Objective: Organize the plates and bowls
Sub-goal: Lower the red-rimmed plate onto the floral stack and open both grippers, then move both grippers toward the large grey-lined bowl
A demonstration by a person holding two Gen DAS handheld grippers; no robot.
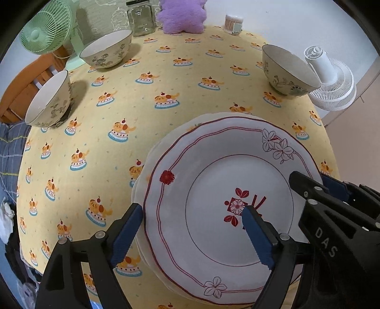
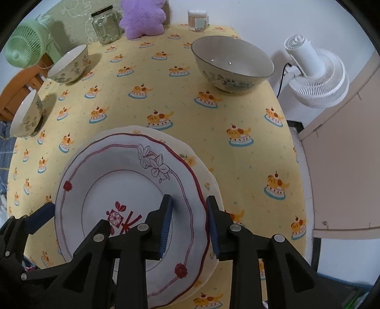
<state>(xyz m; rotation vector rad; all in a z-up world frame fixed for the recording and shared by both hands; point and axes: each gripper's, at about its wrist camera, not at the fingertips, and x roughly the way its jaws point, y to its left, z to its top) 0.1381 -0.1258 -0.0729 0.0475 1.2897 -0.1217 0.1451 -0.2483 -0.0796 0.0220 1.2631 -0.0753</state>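
we have the white scalloped plate with the red rim line and flower drawings (image 1: pixel 220 204) lying on top of a cream plate stack (image 2: pixel 201 173) at the near edge of the bench covered in a yellow cartoon-cake cloth (image 1: pixel 166 78). our left gripper (image 1: pixel 192 234) is spread wide, one blue pad just outside the plate's left rim and the other hanging over its centre, so it grasps nothing. our right gripper (image 2: pixel 190 225) straddles the plate's right rim with its blue pads parted on either side; from these views it looks released or only loosely around the rim, not clenched. we judge the plate half of the job close to done: the plates appear gathered in one pile, though the top one sits off-centre on those below. the bowls are still to do. three cream floral ceramic bowls stand well apart: one at the far right (image 2: pixel 231 66), one at the far left (image 1: pixel 106 48), one at the left edge (image 1: pixel 48 99). they would need stacking or grouping. a green desk fan (image 1: pixel 45 26), a glass jar (image 1: pixel 140 17), a purple plush toy (image 1: pixel 181 15) and a white fan (image 2: pixel 313 73) stand around the edge.
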